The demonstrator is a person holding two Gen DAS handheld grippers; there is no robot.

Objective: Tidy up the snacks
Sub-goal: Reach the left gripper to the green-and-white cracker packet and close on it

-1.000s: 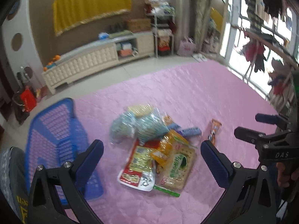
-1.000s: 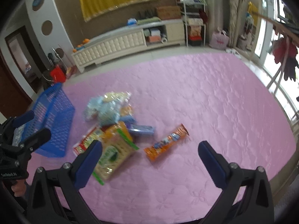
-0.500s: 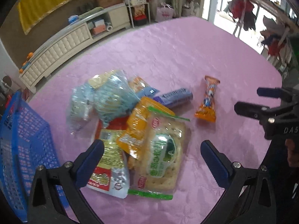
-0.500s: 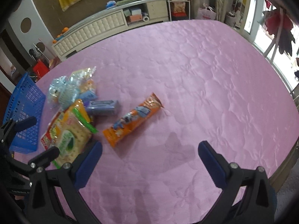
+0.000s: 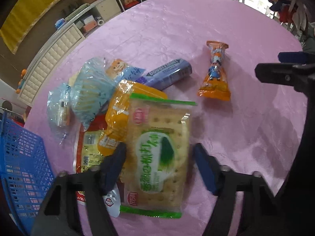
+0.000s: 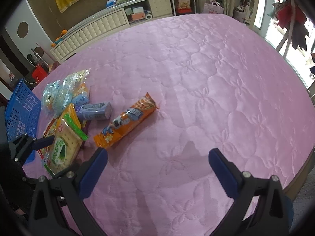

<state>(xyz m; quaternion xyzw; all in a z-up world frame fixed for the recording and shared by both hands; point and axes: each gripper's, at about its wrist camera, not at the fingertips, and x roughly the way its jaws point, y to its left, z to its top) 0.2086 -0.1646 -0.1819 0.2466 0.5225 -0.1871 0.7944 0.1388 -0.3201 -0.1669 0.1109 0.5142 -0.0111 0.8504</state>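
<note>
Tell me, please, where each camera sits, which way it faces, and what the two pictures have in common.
Left wrist: on the left gripper, looking steeply down at the cracker pack between its just-closing jaws; right gripper at the right edge.
Right wrist: on the right gripper, open, tilted down over the pink cover; left gripper at the left edge.
Shared: snack pile, orange packet, blue basket.

A glossy clear-plastic cracker packet with green edges (image 5: 161, 153) lies on matt, quilted pink cloth (image 6: 206, 82); the blue basket (image 5: 21, 169) is latticed plastic.
</note>
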